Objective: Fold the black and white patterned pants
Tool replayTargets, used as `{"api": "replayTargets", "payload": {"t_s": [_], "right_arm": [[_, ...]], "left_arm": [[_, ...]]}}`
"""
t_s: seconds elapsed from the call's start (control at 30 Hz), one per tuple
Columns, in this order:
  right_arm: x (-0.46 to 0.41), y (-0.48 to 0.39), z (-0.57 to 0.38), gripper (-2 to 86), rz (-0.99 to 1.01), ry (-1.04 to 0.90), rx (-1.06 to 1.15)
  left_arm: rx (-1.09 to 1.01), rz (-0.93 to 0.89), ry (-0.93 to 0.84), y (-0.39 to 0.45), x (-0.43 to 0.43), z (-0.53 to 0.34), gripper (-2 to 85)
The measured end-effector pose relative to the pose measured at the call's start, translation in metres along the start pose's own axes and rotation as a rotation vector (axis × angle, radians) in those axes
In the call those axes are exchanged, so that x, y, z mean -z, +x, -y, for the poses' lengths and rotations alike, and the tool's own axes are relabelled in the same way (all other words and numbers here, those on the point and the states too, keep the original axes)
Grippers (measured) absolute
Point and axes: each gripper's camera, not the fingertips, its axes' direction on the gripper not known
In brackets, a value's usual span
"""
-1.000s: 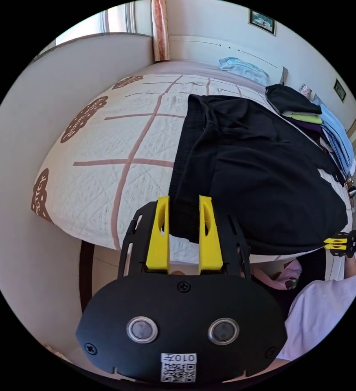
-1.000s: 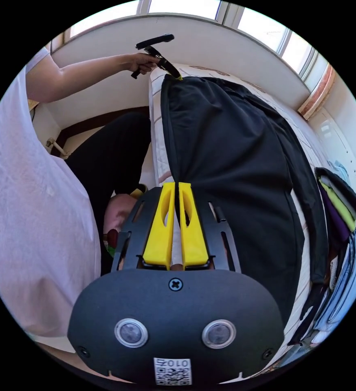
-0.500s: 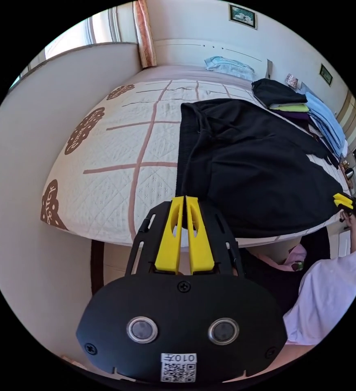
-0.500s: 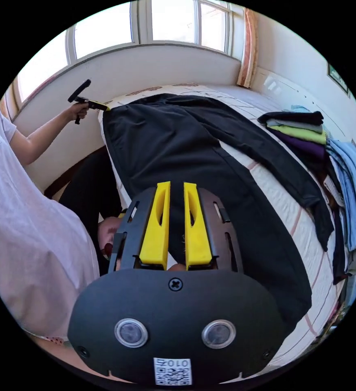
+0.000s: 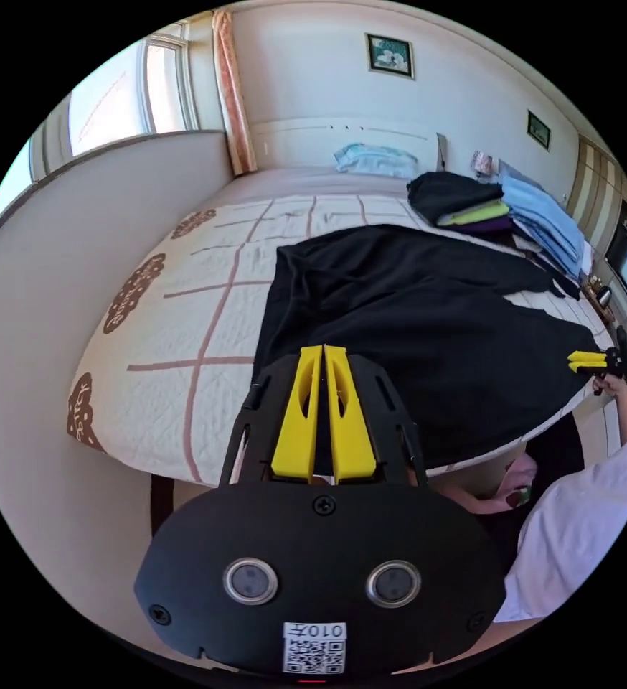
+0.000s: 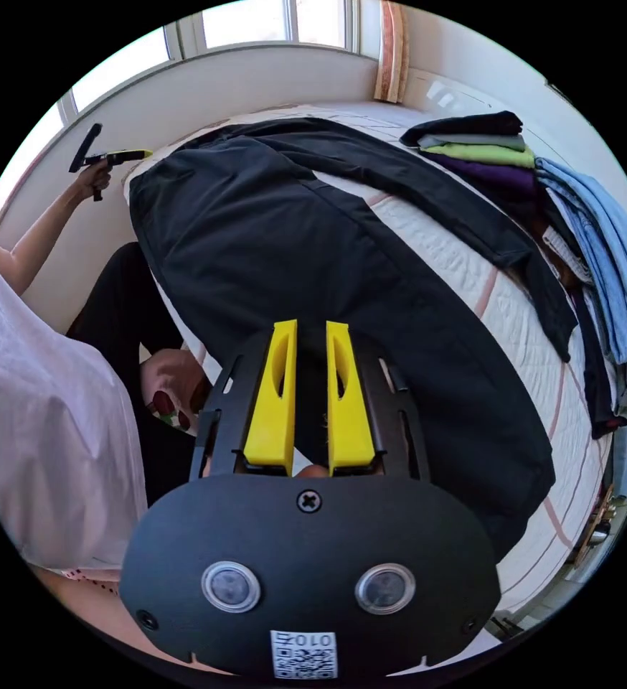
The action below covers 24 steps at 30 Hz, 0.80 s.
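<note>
Plain black pants (image 5: 428, 316) lie spread flat on the bed, one end hanging over the near edge. In the left gripper view my left gripper (image 5: 323, 349) is shut, its tips over the pants' near corner. The right gripper view shows that left gripper (image 6: 141, 153) held in a hand just off the corner of the pants (image 6: 313, 265), apparently with no cloth in it. My right gripper (image 6: 306, 326) is open above the pants' other end, nothing pinched between the jaws. It appears again as the right gripper (image 5: 577, 361) at the far tip of the pants.
The bed's white quilt (image 5: 184, 316) has brown lines. A stack of folded clothes (image 6: 486, 147) and blue garments (image 6: 600, 237) sit along the far side. A low wall (image 5: 55, 287) borders the bed. The person's white shirt (image 6: 41, 402) is close by.
The right gripper, shut on the pants' edge one second ago, has opened. The left gripper closed at the corner, then drew slightly off it. The pants now lie flatter.
</note>
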Motion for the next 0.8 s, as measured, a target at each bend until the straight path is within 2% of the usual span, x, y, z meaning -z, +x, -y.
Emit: {"api": "replayTargets", "payload": {"t_s": [0.07, 0.13, 0.2, 0.27, 0.33, 0.47, 0.53, 0.63, 0.8], "right_arm": [[0.014, 0.007, 0.003, 7.4, -0.029, 0.039, 0.012], [0.043, 0.031, 0.011, 7.4, -0.095, 0.161, 0.001], [0.058, 0.061, 0.028, 7.6, -0.168, 0.198, -0.023], [0.063, 0.095, 0.058, 7.9, -0.256, 0.178, -0.024], [0.057, 0.138, 0.109, 8.3, -0.338, 0.130, 0.018], [0.033, 0.209, 0.183, 8.7, -0.332, 0.041, -0.015], [0.006, 0.245, 0.218, 8.9, -0.304, -0.074, -0.043], [-0.023, 0.266, 0.242, 9.0, -0.292, -0.204, -0.031], [-0.052, 0.279, 0.255, 9.3, -0.245, -0.303, -0.033]], "left_arm": [[-0.006, 0.022, -0.093, 0.013, -0.027, 0.007, 0.2], [-0.005, 0.049, -0.035, 0.022, -0.015, 0.015, 0.4], [0.004, 0.052, 0.065, 0.026, 0.011, 0.041, 0.9], [-0.028, 0.130, 0.120, 0.029, 0.023, 0.073, 1.8], [-0.083, 0.184, 0.129, 0.030, 0.021, 0.118, 3.0], [-0.181, 0.189, 0.139, 0.030, -0.015, 0.226, 5.1], [-0.255, 0.195, 0.117, 0.040, -0.036, 0.267, 5.9], [-0.379, 0.201, 0.025, 0.063, -0.076, 0.323, 7.2], [-0.539, 0.226, -0.105, 0.095, -0.129, 0.390, 8.7]]}}
